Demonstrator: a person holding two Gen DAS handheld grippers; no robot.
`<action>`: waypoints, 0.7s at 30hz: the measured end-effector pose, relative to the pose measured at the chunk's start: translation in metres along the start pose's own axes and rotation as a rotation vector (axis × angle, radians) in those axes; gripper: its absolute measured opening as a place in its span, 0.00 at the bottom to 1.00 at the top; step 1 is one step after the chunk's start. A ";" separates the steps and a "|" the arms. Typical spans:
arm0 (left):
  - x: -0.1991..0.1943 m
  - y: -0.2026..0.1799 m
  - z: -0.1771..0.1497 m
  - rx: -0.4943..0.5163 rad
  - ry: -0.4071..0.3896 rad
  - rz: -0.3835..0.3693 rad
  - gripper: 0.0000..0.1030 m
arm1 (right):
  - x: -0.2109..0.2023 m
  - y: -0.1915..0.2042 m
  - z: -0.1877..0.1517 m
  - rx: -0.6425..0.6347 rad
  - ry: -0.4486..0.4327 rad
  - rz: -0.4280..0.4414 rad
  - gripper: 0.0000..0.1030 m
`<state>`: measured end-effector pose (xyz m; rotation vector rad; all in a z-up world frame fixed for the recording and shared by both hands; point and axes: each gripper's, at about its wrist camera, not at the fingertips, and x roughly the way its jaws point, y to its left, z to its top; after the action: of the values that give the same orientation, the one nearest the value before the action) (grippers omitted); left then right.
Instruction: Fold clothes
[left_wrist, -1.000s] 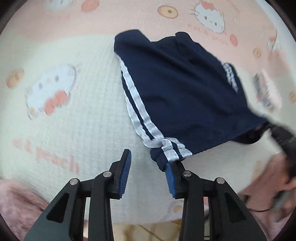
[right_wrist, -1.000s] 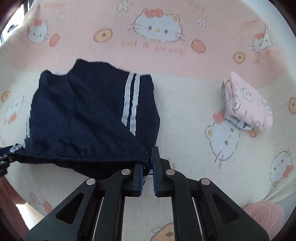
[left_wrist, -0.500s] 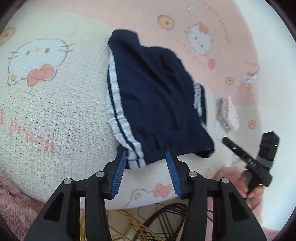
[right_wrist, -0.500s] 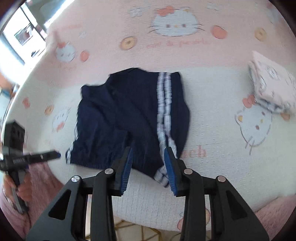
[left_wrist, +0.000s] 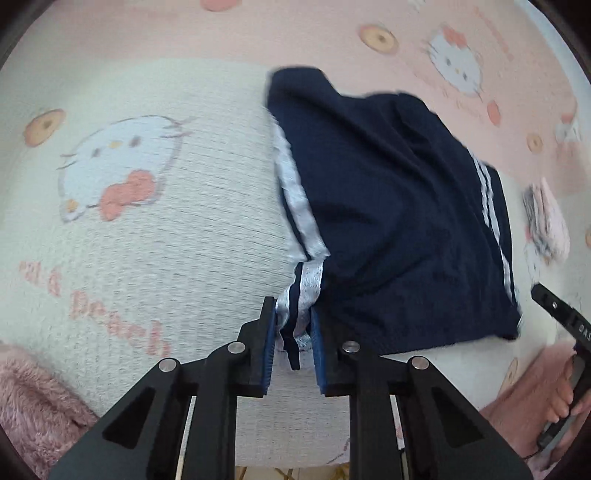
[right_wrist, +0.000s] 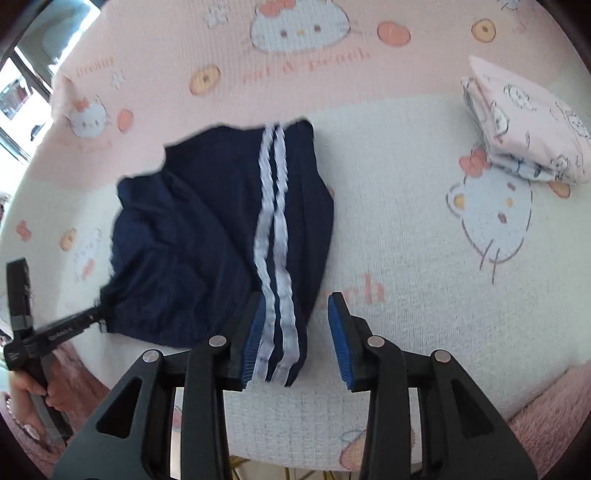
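Navy shorts (left_wrist: 388, 221) with white side stripes lie spread on a cartoon-cat bedspread (left_wrist: 147, 258). The jaws of my left gripper (left_wrist: 293, 314) are closing, and the shorts' near striped corner is bunched and pinched between the blue pads. In the right wrist view the shorts (right_wrist: 192, 240) lie left of centre, and the left gripper (right_wrist: 98, 314) tugs their far-left corner. My right gripper (right_wrist: 297, 306) stands open over the other striped corner, which lies against the left pad only. The right gripper (left_wrist: 554, 306) shows at the right edge of the left wrist view.
A folded pink patterned garment (right_wrist: 528, 129) rests on the bedspread (right_wrist: 424, 221) to the right of the shorts. Fluffy pink blanket (left_wrist: 29, 406) borders the near edge. A hand (right_wrist: 29, 387) holds the left gripper's handle.
My left gripper's jaws widened, then narrowed onto the striped corner. The right gripper let go of the shorts' edge, opened, and now straddles the other striped corner.
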<state>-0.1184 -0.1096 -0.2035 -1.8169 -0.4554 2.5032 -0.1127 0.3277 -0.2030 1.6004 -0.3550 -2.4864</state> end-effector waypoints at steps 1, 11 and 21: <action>-0.004 0.008 0.000 -0.037 0.002 -0.039 0.19 | 0.000 0.000 0.001 -0.004 0.003 0.007 0.35; 0.022 -0.001 -0.007 -0.082 0.101 -0.220 0.40 | 0.037 0.005 -0.015 0.043 0.186 0.033 0.36; -0.090 -0.021 -0.006 -0.001 -0.052 -0.359 0.09 | -0.035 0.034 -0.006 -0.001 0.035 0.207 0.04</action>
<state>-0.0869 -0.1046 -0.1163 -1.5117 -0.7124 2.3062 -0.0922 0.3035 -0.1649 1.5202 -0.4886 -2.3010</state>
